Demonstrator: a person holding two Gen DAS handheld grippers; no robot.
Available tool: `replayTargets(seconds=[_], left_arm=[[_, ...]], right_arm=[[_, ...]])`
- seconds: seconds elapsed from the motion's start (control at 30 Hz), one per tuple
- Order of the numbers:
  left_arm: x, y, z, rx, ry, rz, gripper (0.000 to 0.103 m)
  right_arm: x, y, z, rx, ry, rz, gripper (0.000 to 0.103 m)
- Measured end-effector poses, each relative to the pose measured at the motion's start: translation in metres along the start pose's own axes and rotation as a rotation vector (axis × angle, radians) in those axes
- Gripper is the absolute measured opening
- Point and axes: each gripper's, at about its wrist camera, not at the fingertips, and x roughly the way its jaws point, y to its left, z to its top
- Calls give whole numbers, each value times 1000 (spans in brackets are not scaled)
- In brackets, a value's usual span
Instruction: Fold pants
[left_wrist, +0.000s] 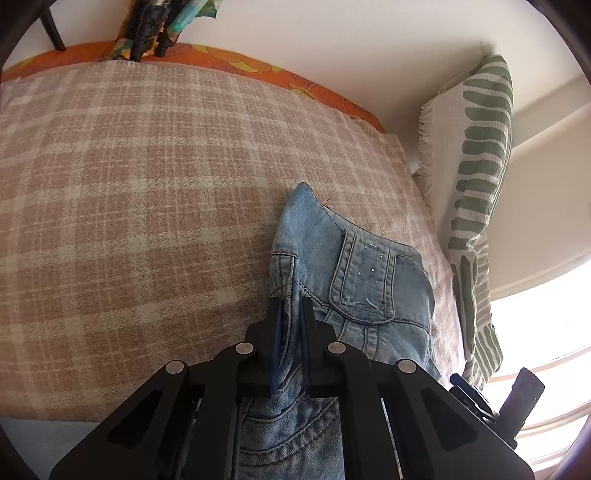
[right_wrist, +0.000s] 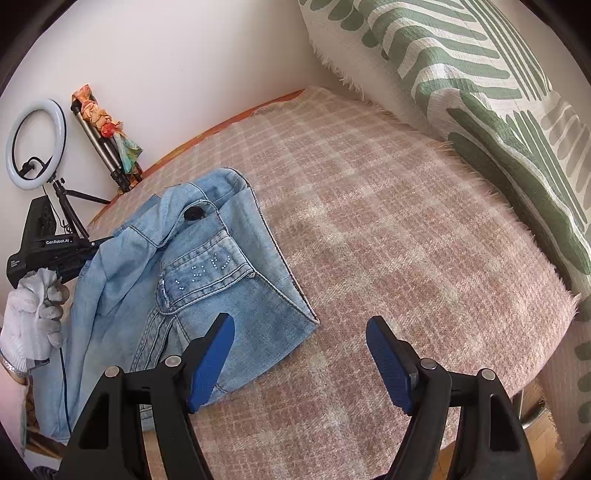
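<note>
A pink-and-cream plaid blanket covers the bed and serves as the landmark here. Along its far edge, by the white wall, an orange flowered sheet peeks out from under it. At the head end of the blanket a large cushion with green leaf stripes leans against the wall, its fringed edge touching the plaid.

The light blue jeans lie crumpled on the blanket's near side, toward its foot end, waist part up; a back pocket dotted with tiny studs faces the ceiling and a dark button sits just above it. One part of the denim hangs off the blanket's edge.

Beyond the foot of the blanket stand a ring light on its small stand and a folded tripod wrapped with a colourful scarf.

The left gripper is at the near edge of the blanket, clamped tight on a fold of the jeans by the waistband seam; a white-gloved hand holds its handle. The right gripper hovers above the blanket with its blue pads spread wide and gripping nothing, one pad over the denim's corner, the other over bare plaid.
</note>
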Motion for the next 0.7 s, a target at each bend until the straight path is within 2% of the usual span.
replayTargets(seconds=[0.1,0.23,0.33,0.47,0.57,0.7], left_arm=[[-16,-9,-2,14,-42,-32,6],[-36,-41,-12,100,-67,-70,6],[-41,-72,-28,189,-56,-100,6],[-35,-114,-58,314,-11,-150,6],[-22,-134,-81,359,43,-194,6],[6,-149,-109,421,135,-187,6]], right_arm=[[-2,-2,2,6,-12,-6,76],[-8,-3,5,11,-42,5,76],[-12,-4,8,36,-60,26,76],[-21,-6,15,56,-99,65,76],[-30,-12,21,99,-134,132,76],[-30,-23,31,167,-145,234,77]])
